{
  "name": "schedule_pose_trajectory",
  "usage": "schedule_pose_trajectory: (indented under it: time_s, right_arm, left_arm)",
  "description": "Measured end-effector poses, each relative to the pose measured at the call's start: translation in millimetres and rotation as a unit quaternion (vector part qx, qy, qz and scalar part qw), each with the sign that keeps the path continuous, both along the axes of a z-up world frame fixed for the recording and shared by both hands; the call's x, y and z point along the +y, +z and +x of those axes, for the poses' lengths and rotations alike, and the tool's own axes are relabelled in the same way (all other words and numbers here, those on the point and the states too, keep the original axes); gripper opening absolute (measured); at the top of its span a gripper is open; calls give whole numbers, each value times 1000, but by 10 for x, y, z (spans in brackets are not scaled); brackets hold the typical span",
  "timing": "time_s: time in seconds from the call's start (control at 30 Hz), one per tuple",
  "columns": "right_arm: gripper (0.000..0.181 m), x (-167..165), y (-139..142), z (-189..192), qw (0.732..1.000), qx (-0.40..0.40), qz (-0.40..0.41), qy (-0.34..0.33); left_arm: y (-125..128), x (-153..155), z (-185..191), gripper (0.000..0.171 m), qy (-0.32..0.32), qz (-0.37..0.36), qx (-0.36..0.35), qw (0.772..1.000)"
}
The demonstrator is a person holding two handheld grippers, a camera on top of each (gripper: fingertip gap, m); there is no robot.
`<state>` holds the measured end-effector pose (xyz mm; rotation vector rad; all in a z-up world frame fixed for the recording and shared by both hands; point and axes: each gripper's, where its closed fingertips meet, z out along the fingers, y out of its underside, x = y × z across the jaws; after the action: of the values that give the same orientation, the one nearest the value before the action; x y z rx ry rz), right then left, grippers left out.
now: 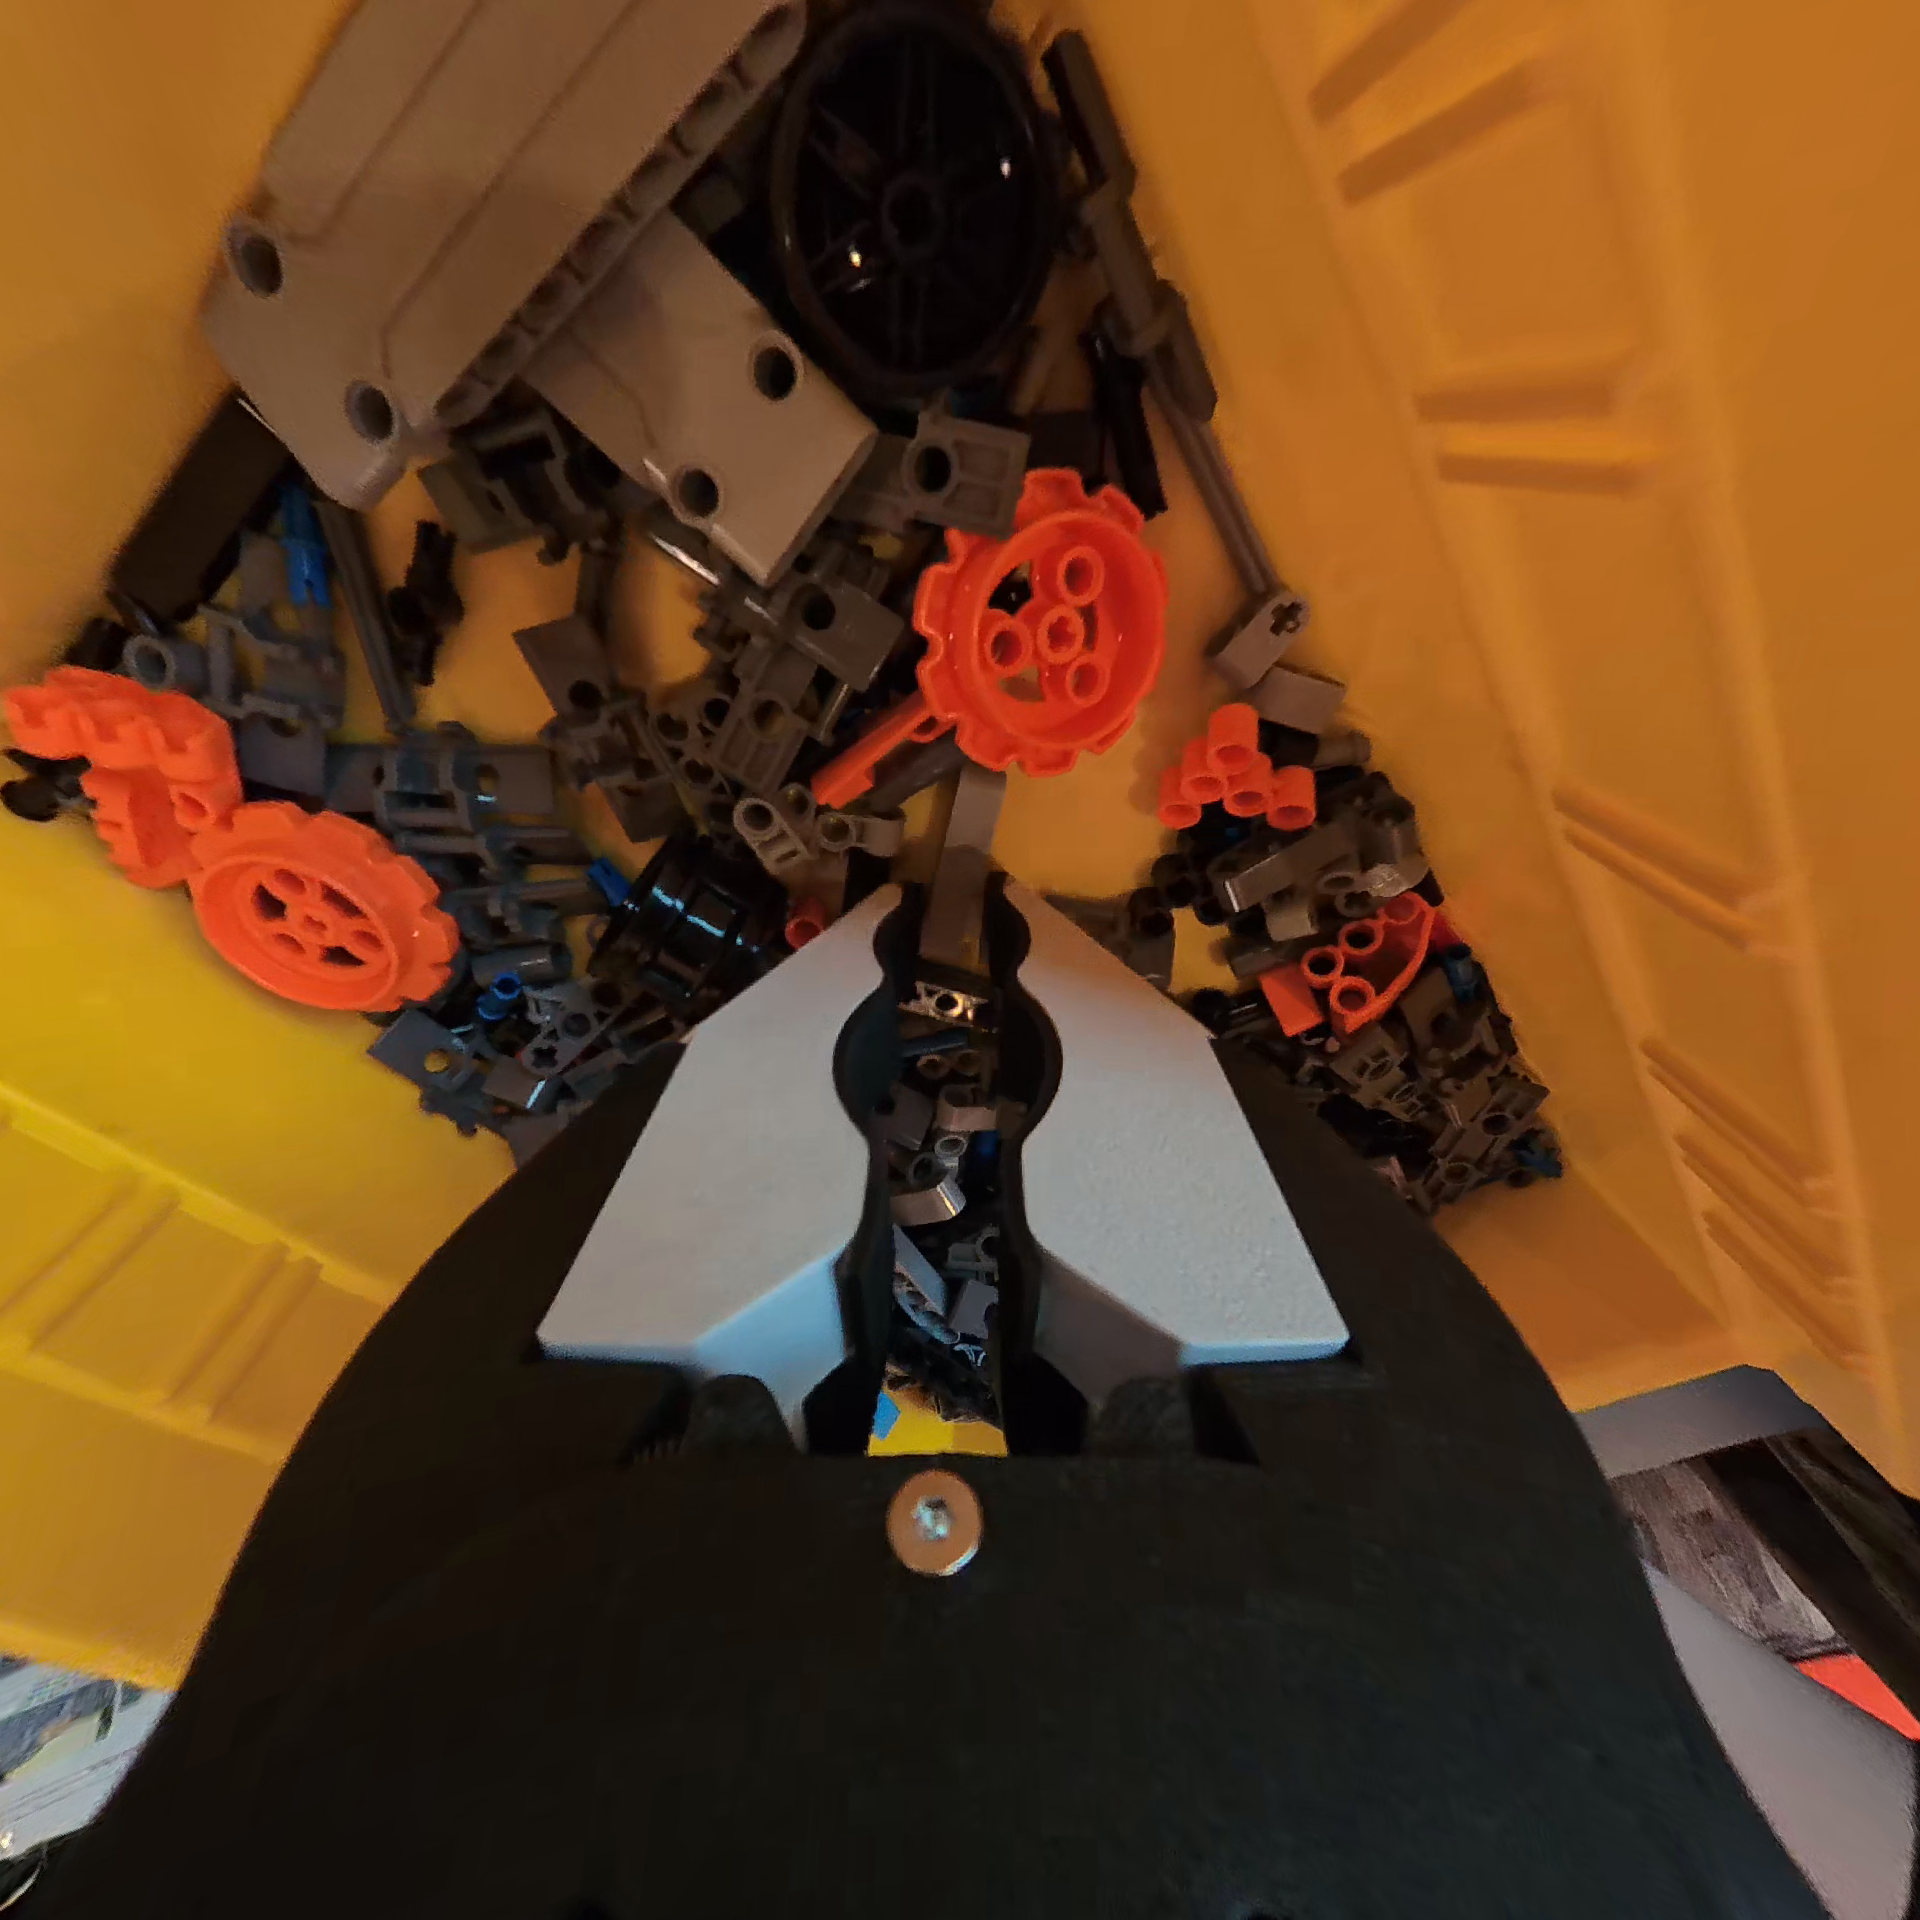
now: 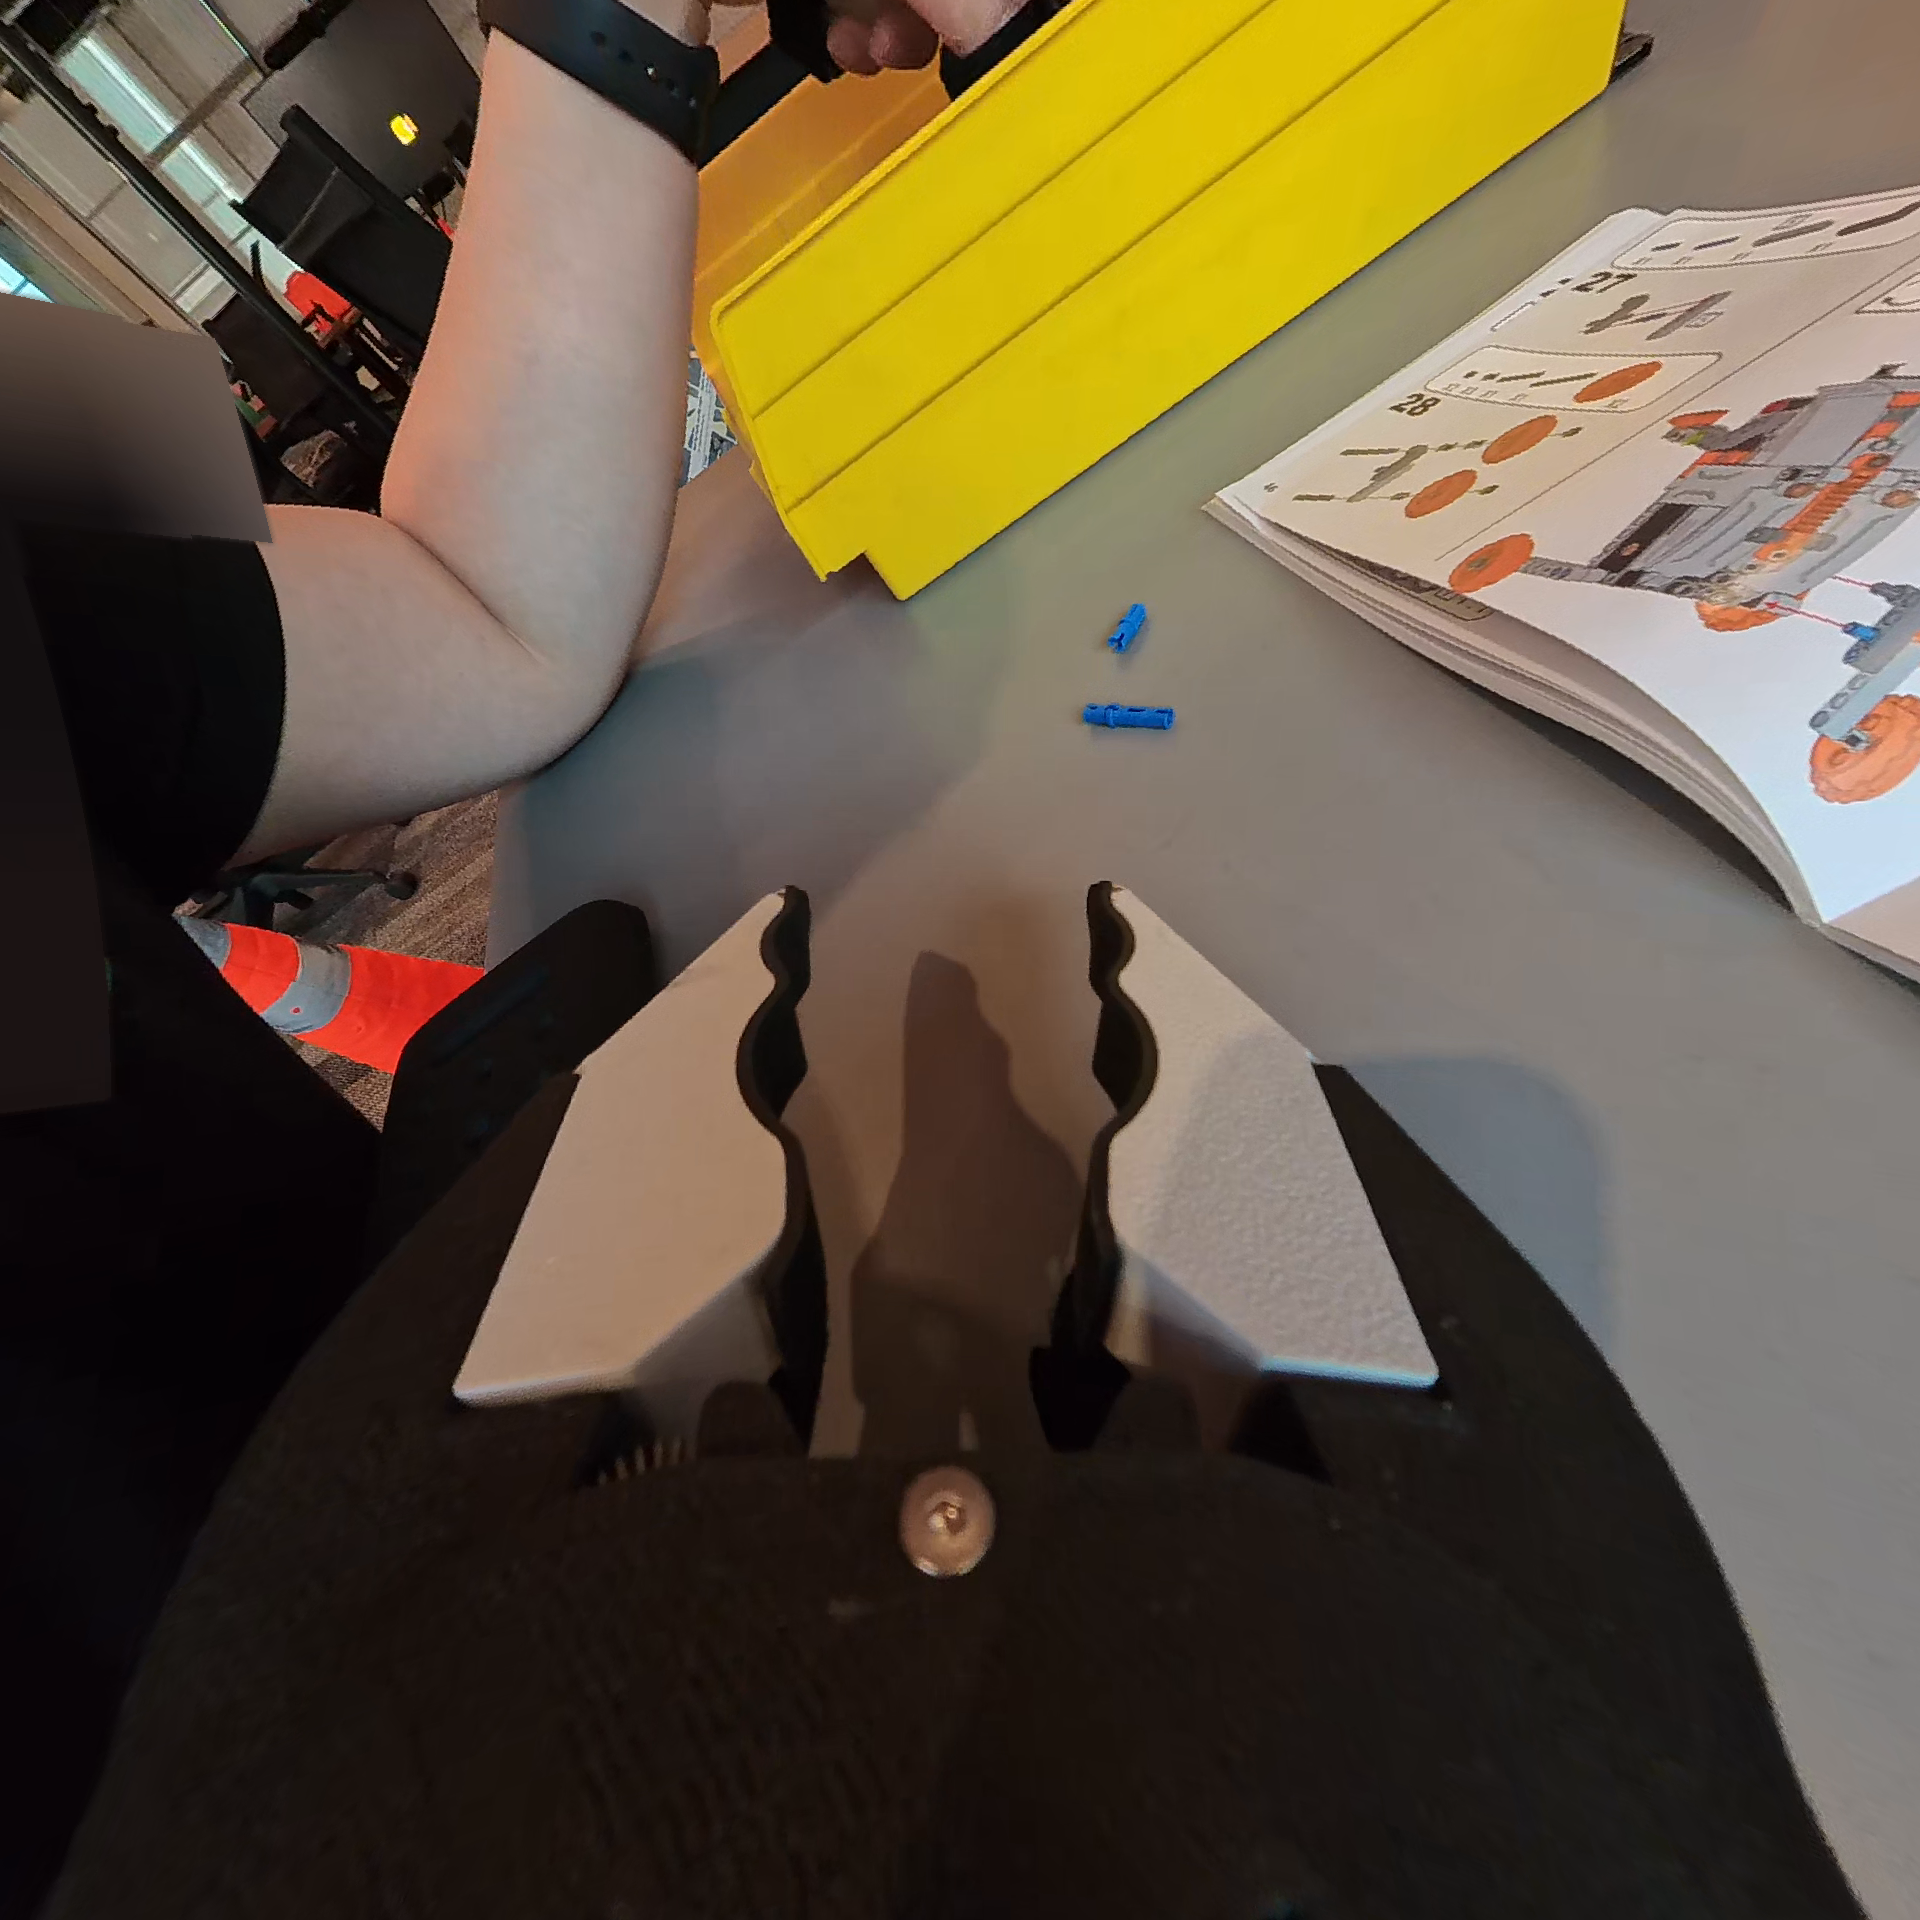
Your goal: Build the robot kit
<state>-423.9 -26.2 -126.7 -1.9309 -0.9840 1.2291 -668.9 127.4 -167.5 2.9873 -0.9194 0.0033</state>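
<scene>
My left gripper is inside a yellow bin, shut on a flat grey piece that sticks out past the fingertips. Right beyond it lies an orange gear wheel among several grey, black and orange building parts. My right gripper is open and empty, just above the grey table. Two small blue pins lie on the table ahead of it. The yellow bin also shows in the right wrist view, beyond the pins.
In the bin lie a large grey block, a black wheel and more orange gears. An open instruction booklet lies at the right. A person's arm reaches into the bin at the left. An orange cone lies on the floor. Spacing between my two grippers at the tips: around 30 cm. My left gripper is the nearer one to the orange gear wheel: about 5 cm, against 30 cm.
</scene>
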Motion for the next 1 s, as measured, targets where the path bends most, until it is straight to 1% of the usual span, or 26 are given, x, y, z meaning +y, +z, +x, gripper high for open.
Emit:
schedule_pose_trajectory:
  time_s: [0.17,0.3,0.4,0.5,0.53,0.67,0.87,1.0]
  right_arm:
    - [53,-3,-5,-2,1000,-1,-2,1]
    - [53,-10,-14,-6,1000,-3,-6,3]
    - [53,-12,-16,-8,1000,-4,-5,4]
    - [53,-13,-18,-9,1000,-4,-6,4]
    - [53,-13,-18,-9,1000,-4,-6,4]
    - [53,-21,-18,-12,1000,-4,-6,6]
    - [53,-19,-24,-14,1000,-5,-9,6]
    - [53,-26,-27,-18,1000,-7,-8,8]
  left_arm:
    - [25,-40,-32,7,21,-13,-8,1000]
    - [162,-57,79,6,56,-15,-62,996]
    - [334,-110,251,6,71,-20,-123,990]
    - [607,-185,552,6,61,-20,-218,974]
    - [682,-219,610,6,57,-19,-235,970]
    - [922,-315,756,6,39,-6,-280,959]
    - [1272,-373,964,6,15,9,-375,927]
    - [1397,-374,1083,6,13,0,-425,905]
